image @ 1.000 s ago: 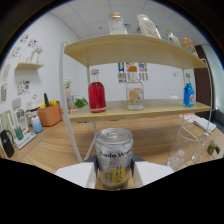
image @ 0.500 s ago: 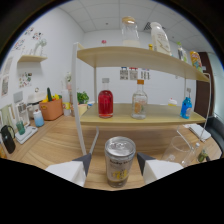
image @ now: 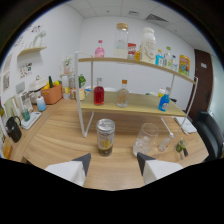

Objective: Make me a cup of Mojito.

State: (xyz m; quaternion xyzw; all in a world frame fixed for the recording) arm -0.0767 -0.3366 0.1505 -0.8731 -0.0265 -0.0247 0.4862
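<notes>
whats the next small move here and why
Probably ease the gripper forward and lower toward the can. Its fingers stand open and short of the can, which stands upright on the wooden table just ahead of them, untouched, with the empty glass beside it.

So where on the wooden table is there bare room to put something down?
Bare wood lies left of the can, toward the black kettle. Right of the can is crowded: a glass and small items. The open gripper hangs short of the can.
</notes>
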